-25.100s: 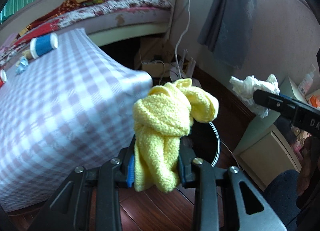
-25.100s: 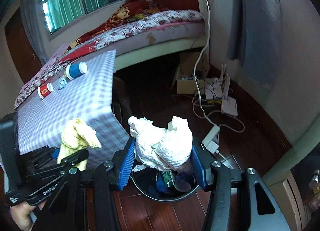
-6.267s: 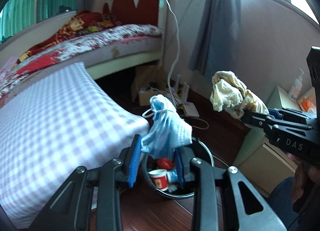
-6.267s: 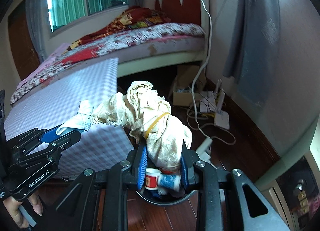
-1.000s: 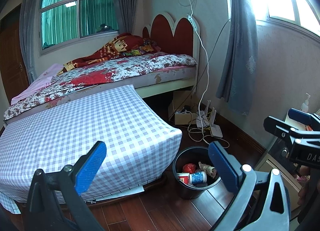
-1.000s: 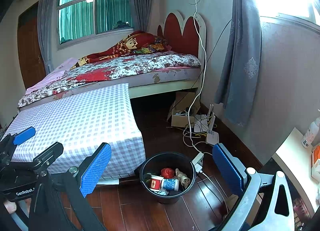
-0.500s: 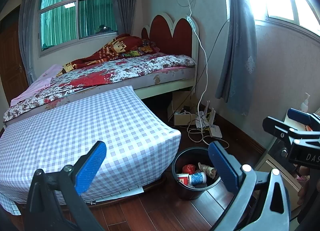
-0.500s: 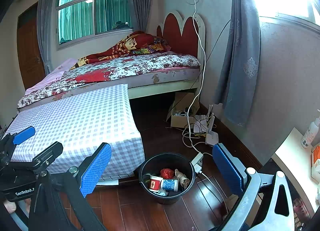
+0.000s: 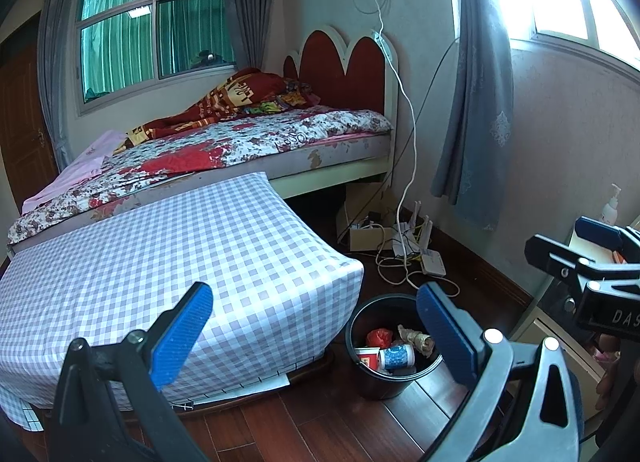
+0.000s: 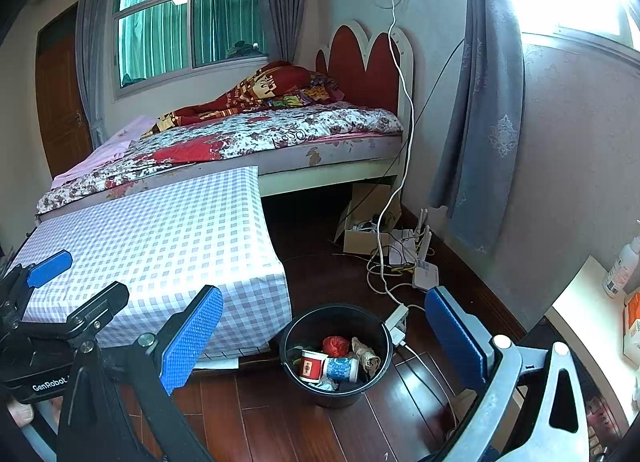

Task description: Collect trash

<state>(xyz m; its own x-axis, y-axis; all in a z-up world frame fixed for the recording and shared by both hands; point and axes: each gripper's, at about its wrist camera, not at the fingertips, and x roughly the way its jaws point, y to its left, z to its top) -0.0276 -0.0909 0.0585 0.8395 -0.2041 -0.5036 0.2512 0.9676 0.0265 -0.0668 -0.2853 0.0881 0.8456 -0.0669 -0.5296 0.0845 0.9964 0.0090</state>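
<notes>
A black trash bin stands on the wooden floor by the corner of the checked table; it shows in the right wrist view too. Inside lie a red-and-white cup, a blue-patterned cup, a red wad and a beige cloth. My left gripper is wide open and empty, held high above the table's corner and bin. My right gripper is wide open and empty, above the bin. Each gripper shows at the edge of the other's view.
A bed with a red headboard stands behind the table. A cardboard box, routers and white cables lie on the floor by the wall. A curtain hangs at right; a white cabinet with bottles is at far right.
Almost nothing has moved in the last second; both grippers stay wide open and empty. Seconds earlier they held a blue mask and a beige cloth over the bin.
</notes>
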